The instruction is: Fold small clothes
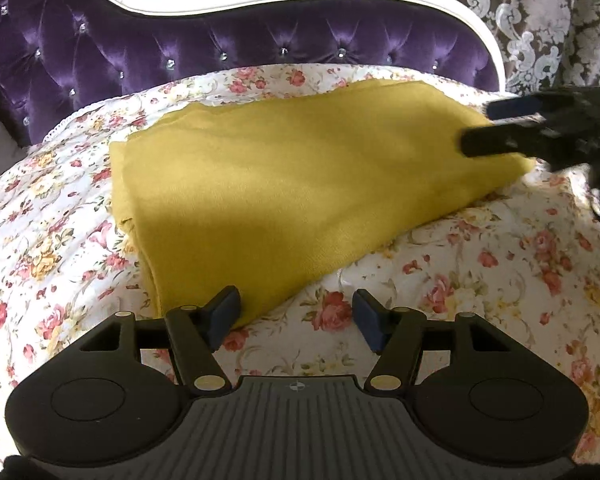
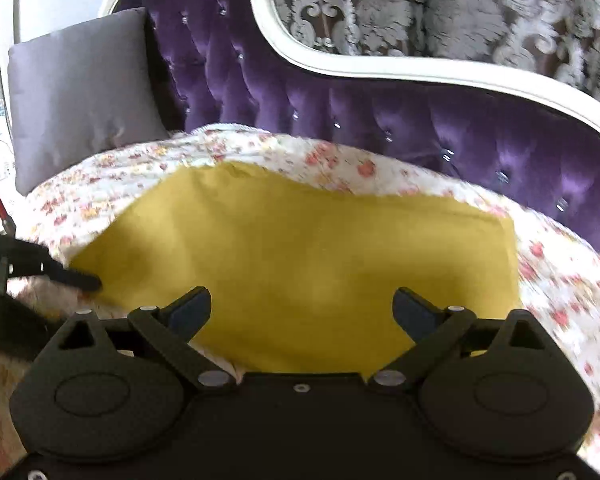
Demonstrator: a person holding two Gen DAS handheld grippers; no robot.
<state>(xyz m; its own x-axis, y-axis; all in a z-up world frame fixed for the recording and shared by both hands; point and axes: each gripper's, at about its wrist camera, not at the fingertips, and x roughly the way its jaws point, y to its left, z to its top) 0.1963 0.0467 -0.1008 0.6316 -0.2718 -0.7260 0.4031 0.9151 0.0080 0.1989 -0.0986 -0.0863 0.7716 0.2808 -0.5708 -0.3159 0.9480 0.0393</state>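
A folded mustard-yellow cloth [image 1: 292, 184] lies flat on the floral quilt [image 1: 480, 272]. My left gripper [image 1: 296, 316] is open just above the quilt at the cloth's near corner. That corner ends beside the left finger's blue pad [image 1: 224, 314], and no pad presses on it. My right gripper [image 1: 486, 128] reaches in from the right over the cloth's far end, fingers apart. In the right wrist view the right gripper [image 2: 302, 308] stands wide open over the cloth [image 2: 308, 248], gripping nothing. A finger of the left gripper [image 2: 76, 278] touches the cloth's left tip there.
A purple tufted backrest [image 1: 228, 44] with a white curved frame [image 2: 380, 68] runs along behind the quilt. A grey cushion [image 2: 80, 92] leans at the left end. A patterned curtain [image 2: 440, 4] hangs behind.
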